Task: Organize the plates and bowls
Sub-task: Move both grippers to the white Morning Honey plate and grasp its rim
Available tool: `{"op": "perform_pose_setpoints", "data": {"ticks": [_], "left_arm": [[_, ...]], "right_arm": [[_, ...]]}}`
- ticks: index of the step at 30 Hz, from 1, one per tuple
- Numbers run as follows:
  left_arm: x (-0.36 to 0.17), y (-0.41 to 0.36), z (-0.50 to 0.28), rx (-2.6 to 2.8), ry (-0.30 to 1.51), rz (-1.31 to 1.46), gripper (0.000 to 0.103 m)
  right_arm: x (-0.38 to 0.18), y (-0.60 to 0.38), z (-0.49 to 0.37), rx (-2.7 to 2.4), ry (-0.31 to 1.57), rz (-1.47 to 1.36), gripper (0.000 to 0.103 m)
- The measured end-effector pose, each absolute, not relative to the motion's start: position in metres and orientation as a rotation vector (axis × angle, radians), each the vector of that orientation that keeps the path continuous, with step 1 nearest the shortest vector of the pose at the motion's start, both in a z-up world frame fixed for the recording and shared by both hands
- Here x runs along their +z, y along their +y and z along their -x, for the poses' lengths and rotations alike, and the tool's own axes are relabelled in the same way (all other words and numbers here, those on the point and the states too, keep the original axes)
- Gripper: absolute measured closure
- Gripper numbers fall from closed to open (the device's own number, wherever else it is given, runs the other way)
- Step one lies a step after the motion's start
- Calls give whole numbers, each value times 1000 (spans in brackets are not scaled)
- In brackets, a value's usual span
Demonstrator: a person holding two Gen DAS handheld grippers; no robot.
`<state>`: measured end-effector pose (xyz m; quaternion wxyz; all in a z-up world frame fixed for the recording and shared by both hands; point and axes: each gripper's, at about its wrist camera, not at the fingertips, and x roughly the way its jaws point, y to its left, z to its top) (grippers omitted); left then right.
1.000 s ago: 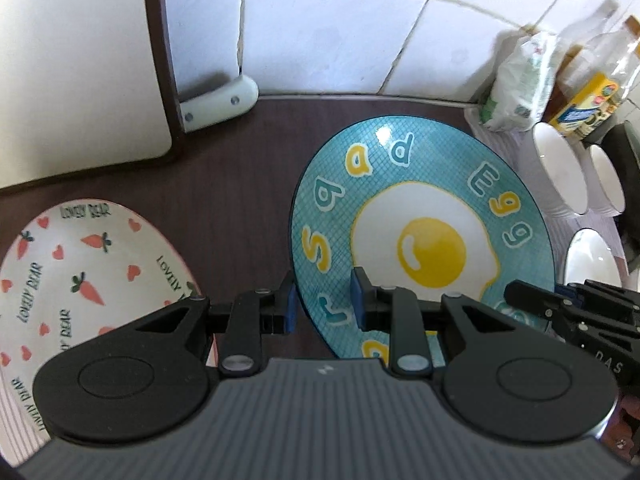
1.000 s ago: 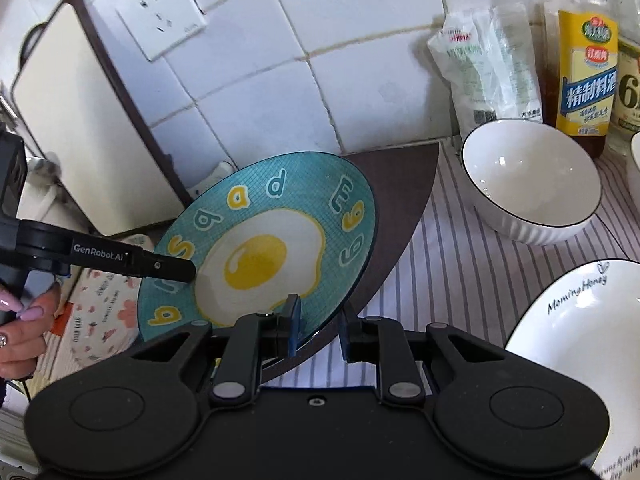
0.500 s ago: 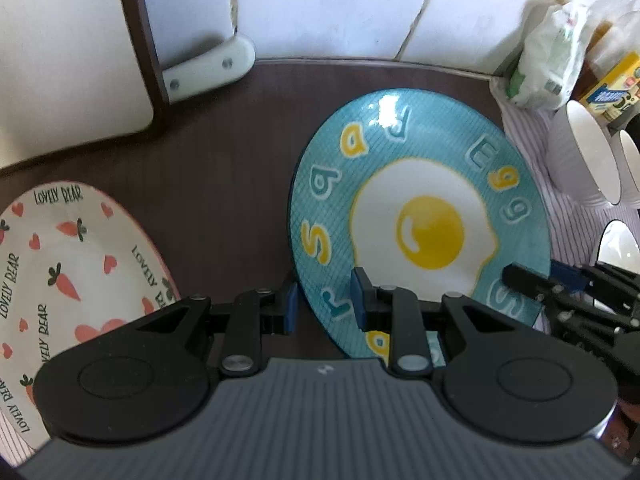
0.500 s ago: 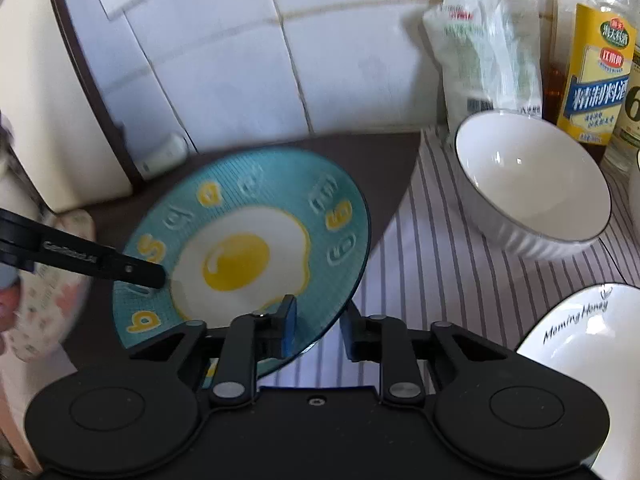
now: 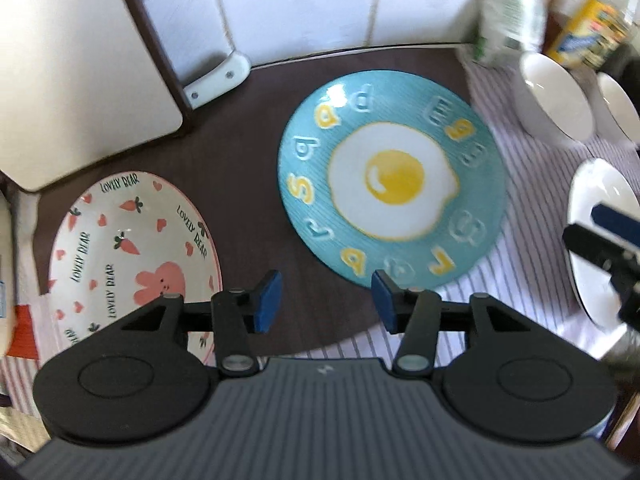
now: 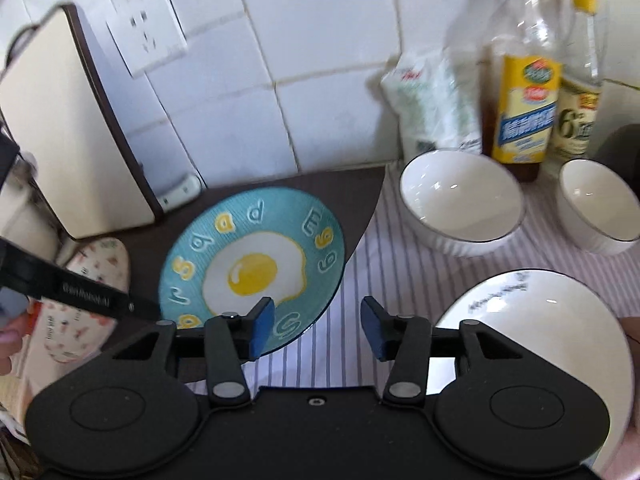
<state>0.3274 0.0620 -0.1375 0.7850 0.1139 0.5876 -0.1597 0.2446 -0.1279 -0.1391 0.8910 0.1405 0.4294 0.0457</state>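
Observation:
The teal fried-egg plate (image 5: 394,204) lies flat on the dark mat (image 5: 244,160), free of both grippers; it also shows in the right wrist view (image 6: 256,264). My left gripper (image 5: 326,298) is open and empty just in front of it. My right gripper (image 6: 318,326) is open and empty above the striped cloth (image 6: 360,280), beside the plate's near right edge. A white carrot-and-bear plate (image 5: 132,248) lies to the left. A white lettered plate (image 6: 536,328) lies at the right. Two white bowls (image 6: 460,200) (image 6: 600,204) stand behind it.
A cutting board (image 6: 68,120) leans on the tiled wall at the back left. Sauce bottles (image 6: 520,92) and a white bag (image 6: 432,104) stand at the back right. A wall socket (image 6: 144,32) is above the mat.
Both grippers have opened and let go of the teal plate, which now lies flat on the mat. Both grippers have drawn back from it.

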Motion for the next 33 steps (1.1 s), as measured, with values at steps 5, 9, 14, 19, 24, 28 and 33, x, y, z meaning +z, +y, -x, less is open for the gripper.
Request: {"op": "perform_pose_setpoints", "data": {"ticks": [5,9,14,19,24,28,33], "left_arm": [[-109,49,-301,-384,1244,-308,43],[-87,40,-283,-435,1239,-295,43],[-67,21,-262,-493,1212,-341,42],[-58,-4,-240,-556,1188,-414,40],[-55,-34,-220,-624,1172,-494,37],[-59,-59,-208,-671,1166,-529,31],[-75,-89,-205,-726,1159,-528,25]], "right_arm": [[-111,-143,-212,91,839,-311,40],[-96,-152,-185,78,794,-302,36],[-80,-163,-151,60,745,-286,35],[-73,-177,-117,20,702,-295,34],[-69,-190,-84,-13,673,-304,34],[-72,-202,-64,-43,666,-326,31],[-94,-219,-48,-91,666,-367,29]]}}
